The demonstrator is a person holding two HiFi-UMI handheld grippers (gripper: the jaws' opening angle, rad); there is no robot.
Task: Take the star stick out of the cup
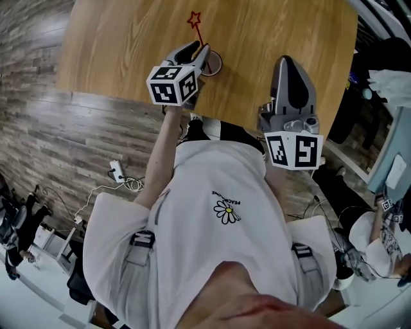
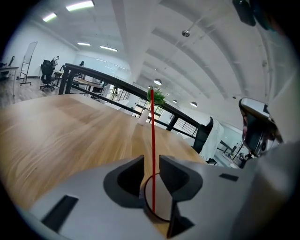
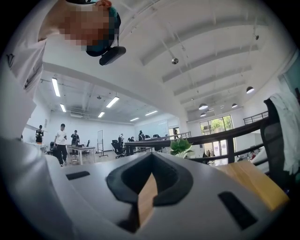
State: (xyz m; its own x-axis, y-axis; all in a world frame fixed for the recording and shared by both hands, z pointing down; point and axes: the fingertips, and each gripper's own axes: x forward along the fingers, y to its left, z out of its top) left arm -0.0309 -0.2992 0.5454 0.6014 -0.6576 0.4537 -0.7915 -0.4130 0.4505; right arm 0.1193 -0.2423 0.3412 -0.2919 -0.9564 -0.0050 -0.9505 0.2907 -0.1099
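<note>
A thin red stick topped with a red star outline (image 1: 194, 19) stands upright in a small round cup (image 1: 213, 63) on the wooden table (image 1: 270, 32). My left gripper (image 1: 200, 54) is at the cup with one jaw on either side of the stick. In the left gripper view the stick (image 2: 152, 136) runs up through the gap between the jaws of the left gripper (image 2: 151, 164), with a sliver of space on both sides, and the cup (image 2: 161, 208) lies just below. My right gripper (image 1: 290, 64) rests at the table's near edge, its tips together on nothing; in its own view the right gripper (image 3: 152, 161) looks shut.
The table's near edge runs under both grippers, and wood-plank floor lies to the left. A white power strip with cables (image 1: 117, 171) lies on that floor. A small white object (image 2: 143, 119) stands far off on the table. Chairs and clutter (image 1: 385, 128) crowd the right side.
</note>
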